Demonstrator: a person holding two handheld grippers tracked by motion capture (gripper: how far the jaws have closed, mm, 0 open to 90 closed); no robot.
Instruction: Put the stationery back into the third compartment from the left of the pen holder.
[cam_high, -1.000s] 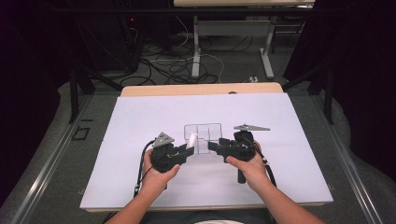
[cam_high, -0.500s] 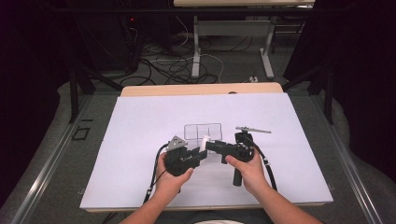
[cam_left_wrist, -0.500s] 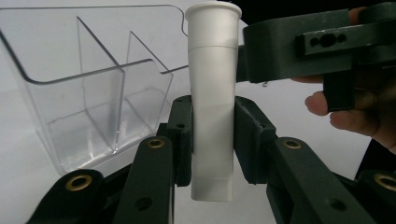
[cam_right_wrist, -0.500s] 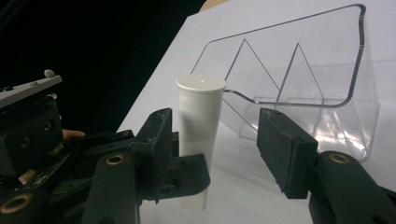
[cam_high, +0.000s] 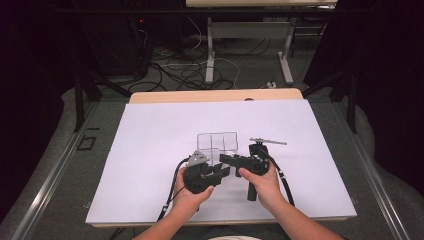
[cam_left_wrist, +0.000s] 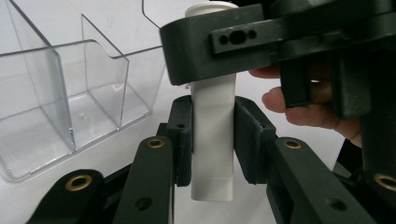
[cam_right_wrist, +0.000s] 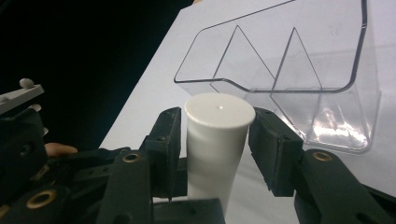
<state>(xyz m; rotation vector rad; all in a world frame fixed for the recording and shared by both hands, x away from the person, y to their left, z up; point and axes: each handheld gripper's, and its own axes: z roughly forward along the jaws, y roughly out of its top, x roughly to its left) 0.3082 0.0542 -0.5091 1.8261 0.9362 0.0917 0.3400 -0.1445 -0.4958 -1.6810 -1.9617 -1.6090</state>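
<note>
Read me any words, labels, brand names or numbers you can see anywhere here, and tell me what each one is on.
There is none to read. The white tube, the clear divided organizer, the left gripper, the right gripper and the white table cover all show plain surfaces, with no print or label.

light: bright overhead on table (cam_high: 150, 150) | surround: dark | near jaws: soft | glare: clear organizer (cam_right_wrist: 336, 126)

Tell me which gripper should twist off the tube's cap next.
Right. The left gripper is clamped on the white tube's body, steadying it. The right gripper has just been closing around the cap, its pads either side of it, beside the clear organizer.
</note>
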